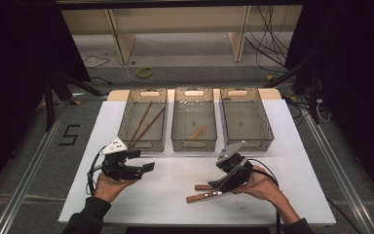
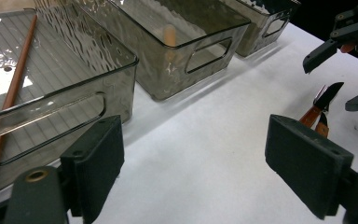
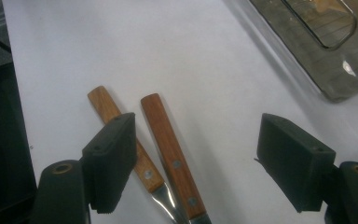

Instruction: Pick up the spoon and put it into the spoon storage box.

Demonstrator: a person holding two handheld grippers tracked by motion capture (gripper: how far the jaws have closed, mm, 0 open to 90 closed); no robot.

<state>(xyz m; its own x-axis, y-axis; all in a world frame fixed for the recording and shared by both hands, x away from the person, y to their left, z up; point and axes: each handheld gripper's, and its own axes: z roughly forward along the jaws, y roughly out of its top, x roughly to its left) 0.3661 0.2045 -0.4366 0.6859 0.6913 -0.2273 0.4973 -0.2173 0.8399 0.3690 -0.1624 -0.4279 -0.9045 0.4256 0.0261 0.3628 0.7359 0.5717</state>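
Down on the floor by the table, a black mark point(image 1: 69, 135) looks like the number 5. Two knives with wooden handles point(image 3: 170, 154) lie side by side on the white table point(image 1: 165, 180), between the wide-open jaws of the right gripper point(image 3: 198, 163). The left gripper point(image 2: 193, 172) is open too and holds nothing. Three clear bins stand in a row: the left bin point(image 1: 143, 118) holds chopsticks point(image 1: 143, 125), the middle bin point(image 1: 194, 119) holds a small wooden piece point(image 1: 195, 132).
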